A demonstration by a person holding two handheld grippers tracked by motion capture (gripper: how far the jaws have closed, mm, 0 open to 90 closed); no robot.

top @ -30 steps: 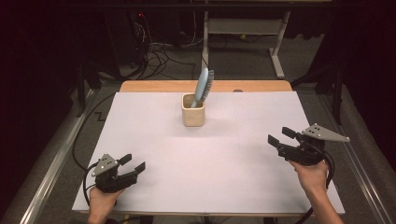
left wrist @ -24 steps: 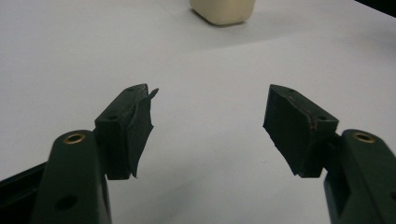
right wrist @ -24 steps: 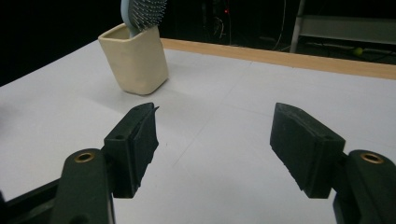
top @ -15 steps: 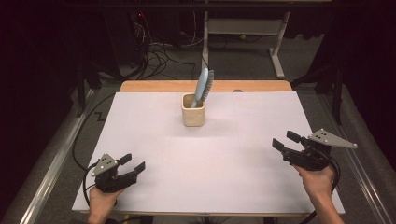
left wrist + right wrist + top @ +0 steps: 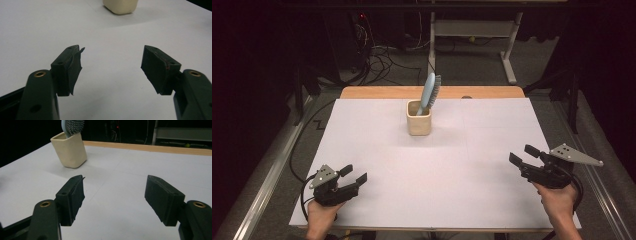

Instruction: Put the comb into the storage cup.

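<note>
Overhead arrangement of a white-covered table whose wooden far edge is left bare. A cream, square-sided cup stands upright near the far middle of the white surface; a light-blue hairbrush stands in it, bristled head upward and leaning to the right, its handle hidden inside the cup. The left gripper sits low at the near-left corner, held by the person's left hand, with its jaws spread wide and nothing between them; in the left gripper view, bare white surface lies between the two black pads and the base of the cup appears at the top edge. The right gripper is held by the right hand near the right edge of the table, its grey three-cornered plate on top, jaws likewise wide apart and empty. In the right gripper view, the cup and the brush head lie ahead and to the left, well apart from the jaws. Cables and a table frame occupy the dark floor beyond.
</note>
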